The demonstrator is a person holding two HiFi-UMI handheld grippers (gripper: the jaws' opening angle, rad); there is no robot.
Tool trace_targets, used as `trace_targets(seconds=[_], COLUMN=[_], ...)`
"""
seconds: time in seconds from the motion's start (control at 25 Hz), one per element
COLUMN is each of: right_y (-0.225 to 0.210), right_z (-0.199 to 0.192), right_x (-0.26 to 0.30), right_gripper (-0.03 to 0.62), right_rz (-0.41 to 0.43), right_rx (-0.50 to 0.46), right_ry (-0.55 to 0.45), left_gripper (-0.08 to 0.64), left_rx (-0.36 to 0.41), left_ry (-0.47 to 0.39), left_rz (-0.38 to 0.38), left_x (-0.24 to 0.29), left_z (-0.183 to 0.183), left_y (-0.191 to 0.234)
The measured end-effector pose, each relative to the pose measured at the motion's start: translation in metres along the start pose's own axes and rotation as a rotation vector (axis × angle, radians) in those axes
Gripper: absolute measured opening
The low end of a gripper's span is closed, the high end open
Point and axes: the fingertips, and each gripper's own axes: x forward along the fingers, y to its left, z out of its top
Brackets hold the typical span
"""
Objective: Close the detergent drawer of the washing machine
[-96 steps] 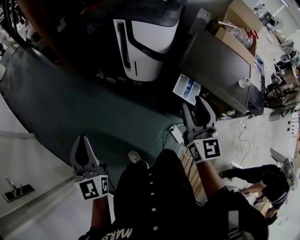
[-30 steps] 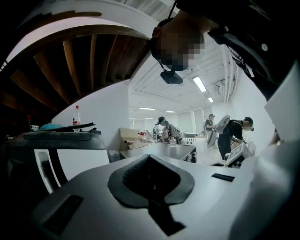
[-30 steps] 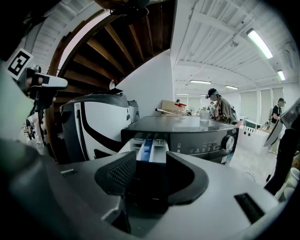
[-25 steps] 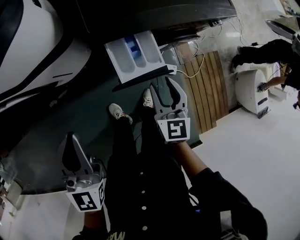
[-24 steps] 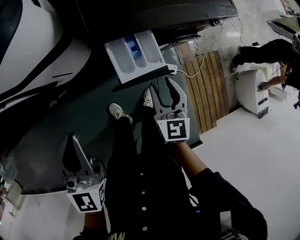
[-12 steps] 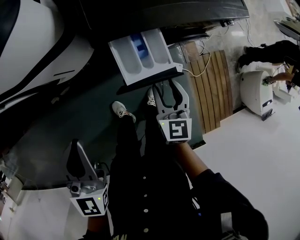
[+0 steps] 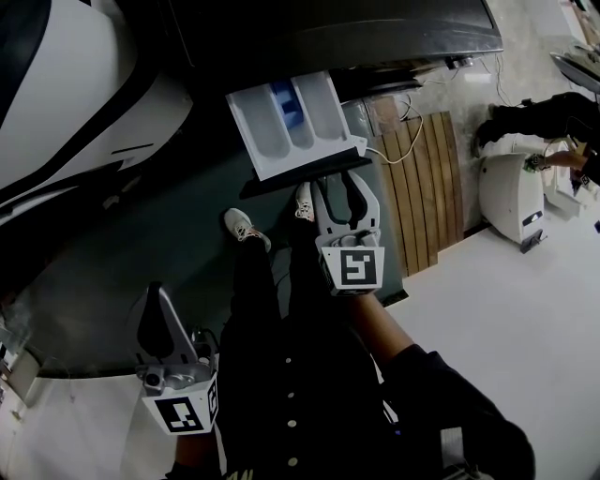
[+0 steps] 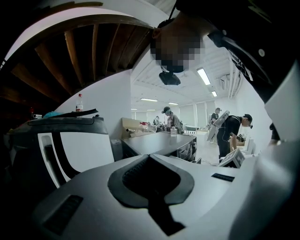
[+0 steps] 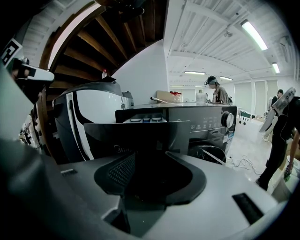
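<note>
The washing machine [image 7: 375,28] is dark, and its detergent drawer [image 7: 291,122] stands pulled out, white compartments showing behind a dark front panel [image 7: 300,178]. My right gripper [image 7: 338,190] is open, its tips just short of that panel with nothing between the fingers. In the right gripper view the drawer's front panel [image 9: 140,136] fills the space straight ahead of the right gripper [image 9: 150,164], beside the control knob [image 9: 228,119]. My left gripper [image 7: 157,314] hangs low at the left, well away from the machine, fingers together and holding nothing.
A large white and black appliance [image 7: 84,84] stands left of the machine. A wooden slatted mat [image 7: 427,187] and a white cable [image 7: 394,150] lie on the floor at the right. My shoes [image 7: 246,228] are under the drawer. Another person [image 7: 544,103] bends over a white unit [image 7: 511,192].
My right gripper has closed in on the drawer's front panel and dropped a little. The left gripper has hardly moved. The drawer stays pulled out.
</note>
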Motion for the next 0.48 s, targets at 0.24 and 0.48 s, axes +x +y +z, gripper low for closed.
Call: trace_targets(seconds=[0.24,0.48], right_y=[0.002,0.003], right_z=[0.005,0.015], right_x=[0.01,0.032], right_gripper=[0.206,0.206], right_rz=[0.031,0.05], right_rx=[-0.03,-0.055], right_ry=[0.025,-0.002], left_gripper=[0.014,0.014], left_rx=[-0.01,-0.011], left_ry=[0.001,0.003], left_rz=[0.008,0.02], left_x=[0.002,0.001], left_z=[-0.001,0.0], left_y=[-0.001,-0.001])
